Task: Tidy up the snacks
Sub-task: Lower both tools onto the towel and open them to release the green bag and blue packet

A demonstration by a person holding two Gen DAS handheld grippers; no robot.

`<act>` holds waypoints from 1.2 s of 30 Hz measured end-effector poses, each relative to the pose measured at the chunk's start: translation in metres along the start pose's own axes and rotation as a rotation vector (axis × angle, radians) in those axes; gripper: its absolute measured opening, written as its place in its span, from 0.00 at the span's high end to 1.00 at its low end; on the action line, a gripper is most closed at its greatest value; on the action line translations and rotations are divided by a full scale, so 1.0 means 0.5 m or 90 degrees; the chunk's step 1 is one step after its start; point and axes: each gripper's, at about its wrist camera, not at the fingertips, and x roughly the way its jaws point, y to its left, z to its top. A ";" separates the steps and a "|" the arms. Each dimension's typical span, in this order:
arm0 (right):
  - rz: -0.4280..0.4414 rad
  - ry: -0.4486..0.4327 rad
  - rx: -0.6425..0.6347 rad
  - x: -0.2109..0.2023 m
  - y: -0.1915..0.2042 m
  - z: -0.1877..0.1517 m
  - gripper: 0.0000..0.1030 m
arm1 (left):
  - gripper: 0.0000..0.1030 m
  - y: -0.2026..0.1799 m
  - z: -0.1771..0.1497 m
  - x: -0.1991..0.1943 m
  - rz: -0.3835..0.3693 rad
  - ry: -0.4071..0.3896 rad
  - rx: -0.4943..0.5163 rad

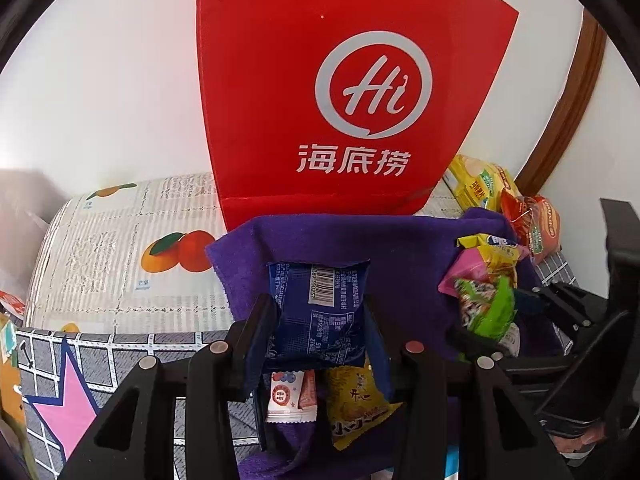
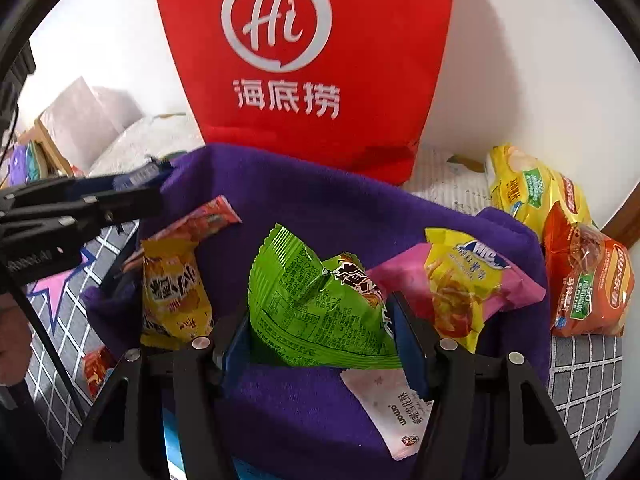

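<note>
The left gripper [image 1: 320, 316] clamps a blue snack packet [image 1: 318, 312] above the purple towel [image 1: 400, 248]. The right gripper [image 2: 320, 328] grips a green snack bag [image 2: 316, 304] (its printed back faces up) over the same towel, before the red paper bag [image 2: 304, 60].

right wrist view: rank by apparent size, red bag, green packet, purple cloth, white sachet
1. red bag and purple cloth: both large and partly hidden, too close to rank.
2. green packet, enlarged by sitting between the right gripper fingers.
3. white sachet, smallest, partly hidden.
</note>
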 end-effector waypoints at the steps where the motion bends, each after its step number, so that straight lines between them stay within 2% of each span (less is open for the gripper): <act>1: -0.002 0.006 -0.002 0.004 0.001 0.000 0.39 | 0.59 -0.001 0.000 0.001 -0.002 0.000 -0.001; 13: -0.005 0.030 -0.009 0.019 0.002 -0.010 0.39 | 0.59 -0.012 -0.001 0.000 -0.030 0.001 0.001; 25: -0.013 0.054 -0.014 0.035 -0.005 -0.013 0.39 | 0.59 -0.033 -0.013 0.027 -0.031 0.034 0.018; 34: -0.012 0.062 -0.025 0.039 0.001 -0.014 0.30 | 0.59 -0.033 -0.012 0.034 -0.030 0.036 0.013; 36: -0.013 0.058 -0.028 0.035 0.004 -0.013 0.24 | 0.59 -0.033 -0.012 0.034 -0.031 0.037 0.014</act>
